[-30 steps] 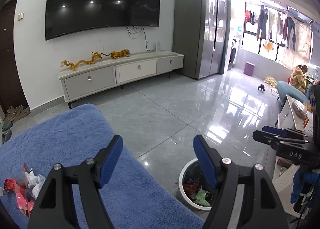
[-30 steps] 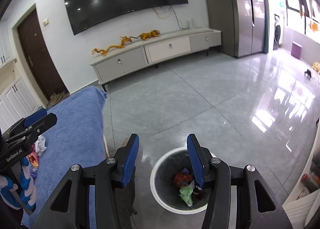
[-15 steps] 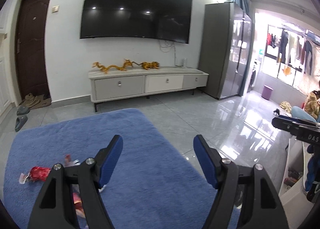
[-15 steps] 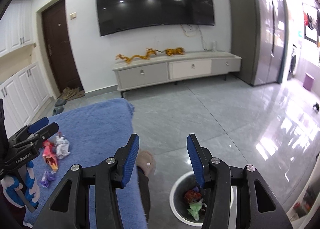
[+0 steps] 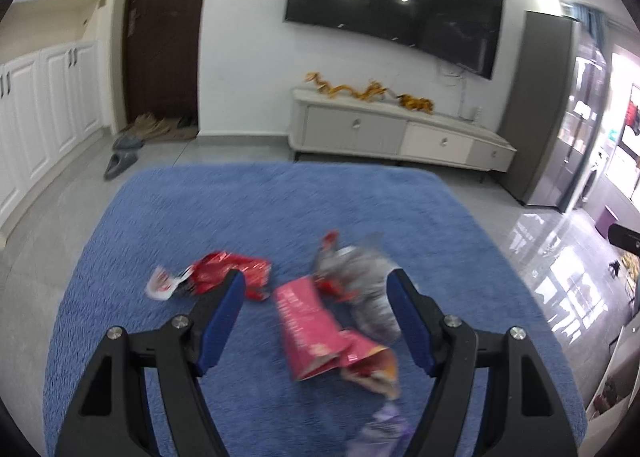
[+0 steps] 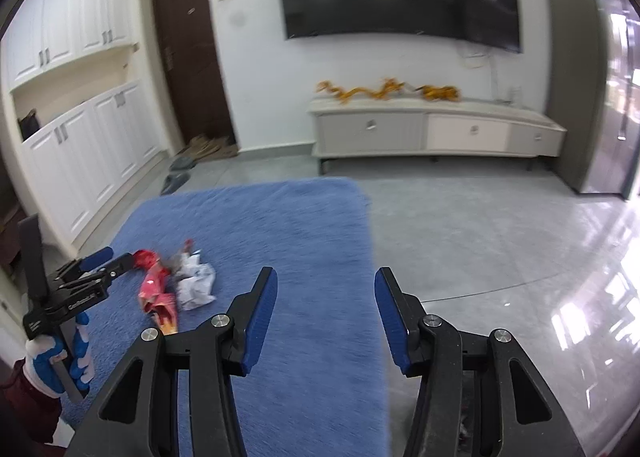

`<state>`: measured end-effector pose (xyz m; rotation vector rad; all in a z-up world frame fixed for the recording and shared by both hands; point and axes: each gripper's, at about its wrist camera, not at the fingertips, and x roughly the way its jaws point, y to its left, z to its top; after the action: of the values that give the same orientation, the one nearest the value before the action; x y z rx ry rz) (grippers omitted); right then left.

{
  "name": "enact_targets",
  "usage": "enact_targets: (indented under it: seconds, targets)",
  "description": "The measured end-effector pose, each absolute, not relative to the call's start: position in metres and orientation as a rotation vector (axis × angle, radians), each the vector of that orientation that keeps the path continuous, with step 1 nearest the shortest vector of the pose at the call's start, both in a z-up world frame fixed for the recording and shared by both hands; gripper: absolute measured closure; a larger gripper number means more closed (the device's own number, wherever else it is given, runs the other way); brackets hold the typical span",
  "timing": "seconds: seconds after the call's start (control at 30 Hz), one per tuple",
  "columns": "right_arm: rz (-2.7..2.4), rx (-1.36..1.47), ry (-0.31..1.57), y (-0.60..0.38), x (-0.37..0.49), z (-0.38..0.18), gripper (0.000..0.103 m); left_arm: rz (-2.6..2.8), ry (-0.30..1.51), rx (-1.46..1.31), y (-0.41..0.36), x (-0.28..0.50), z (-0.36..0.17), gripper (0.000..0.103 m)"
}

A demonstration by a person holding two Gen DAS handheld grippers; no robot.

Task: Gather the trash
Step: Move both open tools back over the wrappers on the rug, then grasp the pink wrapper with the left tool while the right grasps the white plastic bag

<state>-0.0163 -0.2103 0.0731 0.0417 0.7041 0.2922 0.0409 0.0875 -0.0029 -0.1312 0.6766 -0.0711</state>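
Several pieces of trash lie on a blue fleecy cover [image 5: 280,209]: a red foil wrapper [image 5: 230,271], a pink packet [image 5: 306,323], a crumpled silver wrapper [image 5: 362,279] and a purple scrap [image 5: 384,429]. My left gripper [image 5: 316,289] hovers open above the pink packet, touching nothing. In the right wrist view the same pile, the pink packet [image 6: 154,289] and a white crumpled wrapper [image 6: 196,283], lies to the left. My left gripper [image 6: 112,261] hangs over the pile, held by a gloved hand [image 6: 60,353]. My right gripper [image 6: 326,281] is open and empty over the cover's bare right part [image 6: 312,225].
Grey tiled floor [image 6: 500,249] runs to the right of the cover. A low TV cabinet [image 6: 432,133] stands against the far wall under a screen. White cupboards [image 6: 80,161], a dark door [image 6: 188,57] and slippers [image 6: 176,179] are at the left, a tall grey fridge [image 6: 576,77] at the right.
Both views have swung left, away from the white bin on the floor, which has left the frames. The trash pile now sits under my left gripper. Neither gripper's opening has changed.
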Motion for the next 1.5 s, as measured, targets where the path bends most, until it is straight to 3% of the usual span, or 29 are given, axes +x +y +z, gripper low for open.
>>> enact_targets:
  seconds: [0.43, 0.67, 0.83, 0.9, 0.93, 1.03, 1.17, 1.5]
  targets:
    - [0.619, 0.005, 0.893, -0.082, 0.057, -0.008, 0.047, -0.150, 0.886, -0.242, 0.111, 0.069, -0.056, 0.031]
    - [0.702, 0.010, 0.975, -0.044, 0.082, -0.045, 0.035, -0.179, 0.921, -0.266, 0.113, 0.083, -0.066, 0.032]
    - [0.730, 0.021, 1.008, -0.031, 0.097, -0.059, 0.034, -0.210, 0.940, -0.272, 0.108, 0.087, -0.068, 0.042]
    - [0.732, 0.012, 1.019, -0.027, 0.101, -0.065, 0.034, -0.229, 0.944, -0.278, 0.107, 0.085, -0.068, 0.056]
    - [0.738, 0.008, 1.023, -0.024, 0.102, -0.067, 0.034, -0.245, 0.946, -0.290, 0.107, 0.083, -0.068, 0.060]
    - [0.752, 0.006, 1.018, -0.018, 0.104, -0.071, 0.054, -0.254, 0.942, -0.311, 0.110, 0.079, -0.069, 0.065]
    - [0.747, -0.006, 1.001, -0.023, 0.099, -0.066, 0.062, -0.231, 0.928, -0.350, 0.122, 0.073, -0.068, 0.069]
    - [0.679, 0.028, 0.915, -0.066, 0.070, -0.032, 0.066, -0.214, 0.833, -0.354, 0.134, 0.047, -0.039, 0.072]
